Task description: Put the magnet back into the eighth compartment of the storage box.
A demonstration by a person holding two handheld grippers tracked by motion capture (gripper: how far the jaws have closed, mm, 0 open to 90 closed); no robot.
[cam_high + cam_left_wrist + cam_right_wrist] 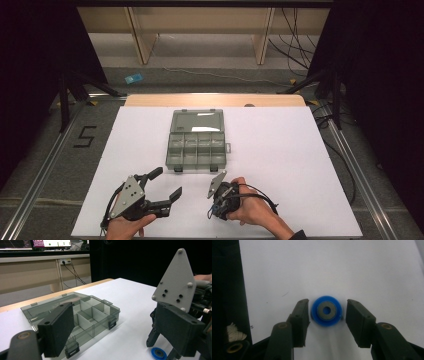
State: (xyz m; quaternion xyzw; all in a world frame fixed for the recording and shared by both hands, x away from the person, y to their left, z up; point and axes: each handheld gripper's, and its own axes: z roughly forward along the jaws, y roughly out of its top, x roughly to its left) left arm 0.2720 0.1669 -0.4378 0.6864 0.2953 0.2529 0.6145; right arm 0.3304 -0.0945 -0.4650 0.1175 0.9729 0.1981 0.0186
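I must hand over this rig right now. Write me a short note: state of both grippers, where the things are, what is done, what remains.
Right gripper: open, pointing down, fingers on either side of the blue ring, which lies flat on the white table; not yet gripped.
Left gripper: open, empty, left of the right one, near the table's front edge.
Compartment box: mid-table, lid open, compartments look empty.
Done: ring lined up.
Left: probably close, lift, drop the ring into a compartment.

The high view looks down over the table (280,150); both tool views sit low, sharing the blue disc (326,310).
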